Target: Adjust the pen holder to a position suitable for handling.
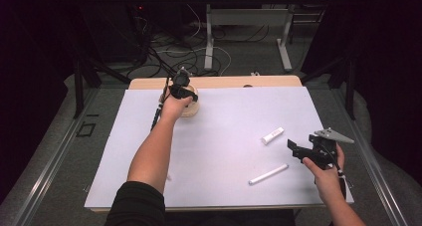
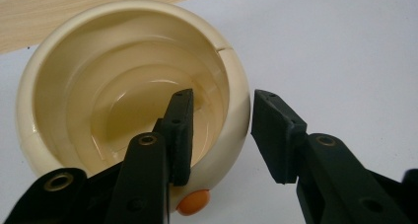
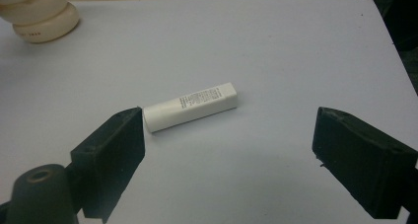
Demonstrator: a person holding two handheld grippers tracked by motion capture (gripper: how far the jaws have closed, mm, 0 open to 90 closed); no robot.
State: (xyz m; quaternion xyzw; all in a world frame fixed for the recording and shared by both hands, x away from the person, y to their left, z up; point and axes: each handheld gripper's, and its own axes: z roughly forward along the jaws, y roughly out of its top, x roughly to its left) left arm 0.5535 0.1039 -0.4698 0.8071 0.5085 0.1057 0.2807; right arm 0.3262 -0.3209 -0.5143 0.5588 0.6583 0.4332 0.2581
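The left gripper [image 2: 222,130] hung over the cream bowl [image 2: 128,86] at the far left of the white sheet [image 1: 224,136], jaws parted astride the bowl's wall, one inside and one outside, not clamped. The right gripper [image 3: 229,155] stood wide open at the near right, empty, facing the small white tube [image 3: 192,106], which lay flat just beyond its jaws. A white stick [image 1: 268,174] lay nearer the front edge.

A wooden table [image 1: 271,81] carried a white sheet [image 1: 224,131] over most of its top. On the sheet lay a cream bowl [image 2: 133,81] (near the far edge), a white tube [image 3: 191,106] and a white stick [image 1: 268,174].
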